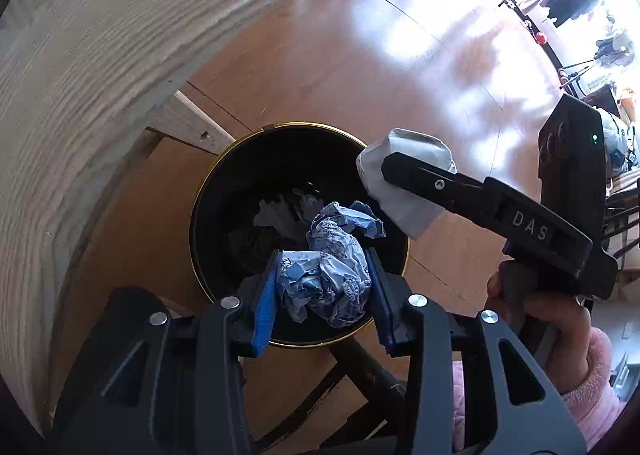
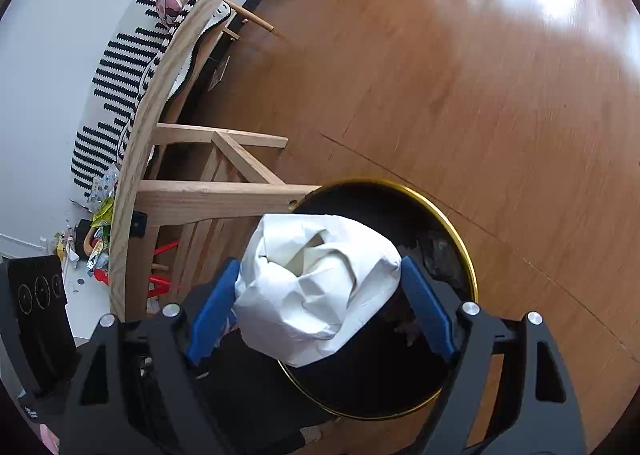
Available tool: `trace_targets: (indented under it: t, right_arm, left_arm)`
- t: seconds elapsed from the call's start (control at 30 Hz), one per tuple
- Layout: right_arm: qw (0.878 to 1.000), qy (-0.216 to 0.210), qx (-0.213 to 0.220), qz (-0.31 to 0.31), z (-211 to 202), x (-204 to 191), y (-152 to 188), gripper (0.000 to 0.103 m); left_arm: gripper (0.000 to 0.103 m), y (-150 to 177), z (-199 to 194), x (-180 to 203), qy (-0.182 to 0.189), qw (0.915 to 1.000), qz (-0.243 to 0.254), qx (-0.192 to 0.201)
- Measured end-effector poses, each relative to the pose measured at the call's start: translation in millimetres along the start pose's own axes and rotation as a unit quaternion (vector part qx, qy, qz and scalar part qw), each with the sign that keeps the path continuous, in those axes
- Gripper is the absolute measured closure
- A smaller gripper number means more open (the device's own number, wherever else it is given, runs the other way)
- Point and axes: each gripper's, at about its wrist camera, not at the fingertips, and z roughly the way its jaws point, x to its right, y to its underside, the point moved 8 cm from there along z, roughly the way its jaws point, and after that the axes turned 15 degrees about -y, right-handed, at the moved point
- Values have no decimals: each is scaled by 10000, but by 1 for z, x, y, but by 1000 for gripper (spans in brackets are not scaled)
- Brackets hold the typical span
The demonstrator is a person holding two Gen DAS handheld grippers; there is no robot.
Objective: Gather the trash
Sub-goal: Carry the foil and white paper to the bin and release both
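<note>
A black trash bin with a gold rim (image 1: 202,191) stands on the wooden floor beside the table; some scraps lie at its bottom. My left gripper (image 1: 323,275) is shut on a crumpled blue-and-white wrapper (image 1: 332,275) and holds it right above the bin's mouth. My right gripper (image 2: 320,307) is shut on a crumpled white paper bag (image 2: 316,287), also over the bin (image 2: 460,231). In the left wrist view the right gripper (image 1: 404,171) comes in from the right with the white bag (image 1: 404,175) at the bin's far rim. A hand in a pink sleeve (image 1: 560,339) holds it.
A pale wooden table (image 1: 80,95) curves along the left, its legs (image 2: 216,195) right beside the bin. Wrappers and small litter (image 2: 96,223) lie on the tabletop. A striped cloth (image 2: 120,87) drapes behind it. Bare wooden floor (image 2: 480,75) spreads to the right.
</note>
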Motion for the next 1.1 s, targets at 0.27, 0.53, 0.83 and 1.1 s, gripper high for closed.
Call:
trace_targets:
  t: [0.27, 0.53, 0.83, 1.1]
  right_arm:
    - [9995, -212, -10, 242, 1, -5, -9, 18]
    - [9784, 1702, 1135, -287, -50, 5, -39, 6]
    - [9739, 1914, 1053, -618, -43, -9, -32, 6]
    - [9472, 2373, 1342, -1690, -47, -41, -38, 6]
  left_arm:
    - [41, 6, 1, -3, -117, 9998, 149, -1]
    - [6, 9, -11, 1, -159, 9989, 259, 363]
    - [6, 2, -8, -6, -259, 9991, 3, 345]
    - [6, -6, -38, -20, -207, 9951, -407, 876]
